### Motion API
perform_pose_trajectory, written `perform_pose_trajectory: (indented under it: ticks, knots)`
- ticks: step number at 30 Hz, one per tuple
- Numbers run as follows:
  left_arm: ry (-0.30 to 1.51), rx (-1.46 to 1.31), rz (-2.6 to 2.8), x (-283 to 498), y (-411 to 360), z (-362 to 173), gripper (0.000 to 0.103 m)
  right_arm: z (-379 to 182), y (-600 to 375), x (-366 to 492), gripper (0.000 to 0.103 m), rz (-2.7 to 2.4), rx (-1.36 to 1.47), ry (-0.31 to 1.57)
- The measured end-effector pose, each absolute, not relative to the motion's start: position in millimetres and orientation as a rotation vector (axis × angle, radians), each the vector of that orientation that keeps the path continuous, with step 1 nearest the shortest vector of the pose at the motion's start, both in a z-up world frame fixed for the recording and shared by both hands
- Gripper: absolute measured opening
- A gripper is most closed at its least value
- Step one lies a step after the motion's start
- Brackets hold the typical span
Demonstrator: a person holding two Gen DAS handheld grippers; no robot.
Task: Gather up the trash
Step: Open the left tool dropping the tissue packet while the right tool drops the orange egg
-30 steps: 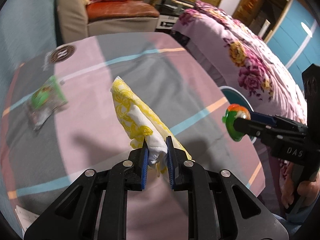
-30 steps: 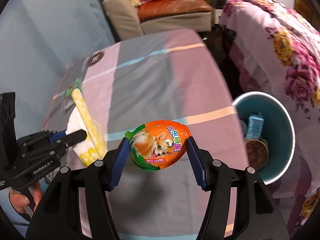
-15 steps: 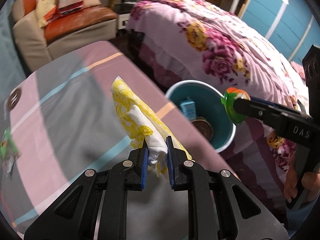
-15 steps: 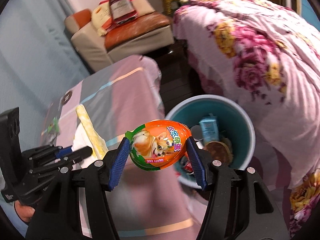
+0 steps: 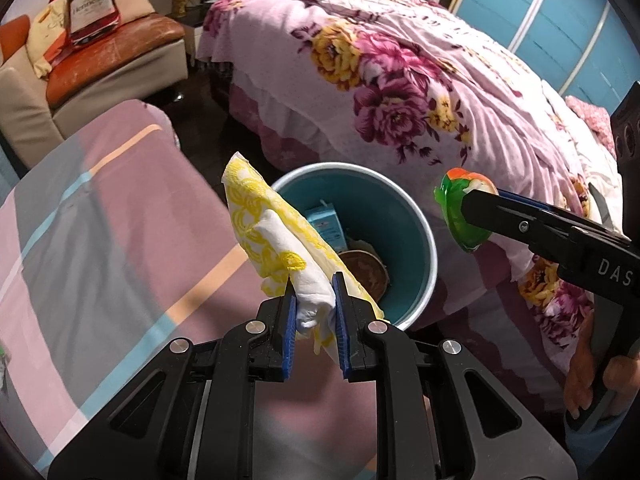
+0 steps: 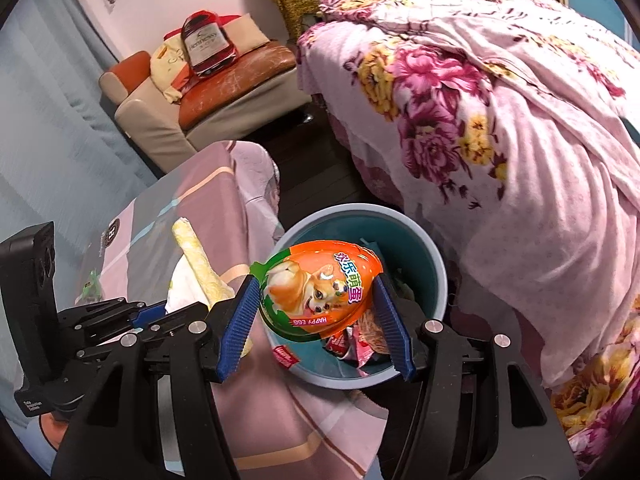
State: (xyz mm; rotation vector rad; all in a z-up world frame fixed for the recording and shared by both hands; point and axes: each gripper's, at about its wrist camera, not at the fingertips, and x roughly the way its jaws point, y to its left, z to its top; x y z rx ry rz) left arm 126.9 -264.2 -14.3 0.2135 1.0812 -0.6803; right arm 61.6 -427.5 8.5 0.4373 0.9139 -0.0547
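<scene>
yellow napkin [image 5: 276, 236] and egg pack [image 6: 320, 292] clamped above teal bin [image 5: 416, 224].

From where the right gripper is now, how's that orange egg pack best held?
Across its middle, pads on the two long sides, coming from its flat back as the right gripper does. The egg pack is a rounded shell, widest there, with a thin rim too flimsy to pinch.

Your two wrist cameras both look steeply down past their own fingers, close above the teal bin [image 5: 420, 236] [image 6: 438, 276] they share, bed [image 5: 420, 80] at two o'clock.
</scene>
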Motion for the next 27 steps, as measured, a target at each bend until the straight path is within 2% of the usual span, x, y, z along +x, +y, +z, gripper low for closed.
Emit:
perform_pose_trajectory:
  ticks: [16, 19, 21, 22, 23, 27]
  knots:
    - [1.098, 0.252, -0.696, 152, -300, -29, 0.020, -8, -454, 66, 0.056, -0.097, 0.468, 0.940]
    - [1.100, 0.239, -0.690, 161, -300, -30, 0.031, -10, -455, 68, 0.056, -0.103, 0.469, 0.945]
    - [1.095, 0.233, -0.681, 164, -300, -29, 0.057, -11, -457, 69, 0.056, -0.106, 0.469, 0.950]
    - [1.084, 0.231, -0.673, 164, -299, -28, 0.062, -12, -457, 71, 0.056, -0.108, 0.468, 0.952]
    - [1.074, 0.231, -0.666, 165, -298, -27, 0.066, -12, -457, 71, 0.056, -0.109, 0.467, 0.954]
    - [1.089, 0.223, -0.656, 168, -296, -30, 0.067, -14, -456, 75, 0.056, -0.111, 0.462, 0.965]
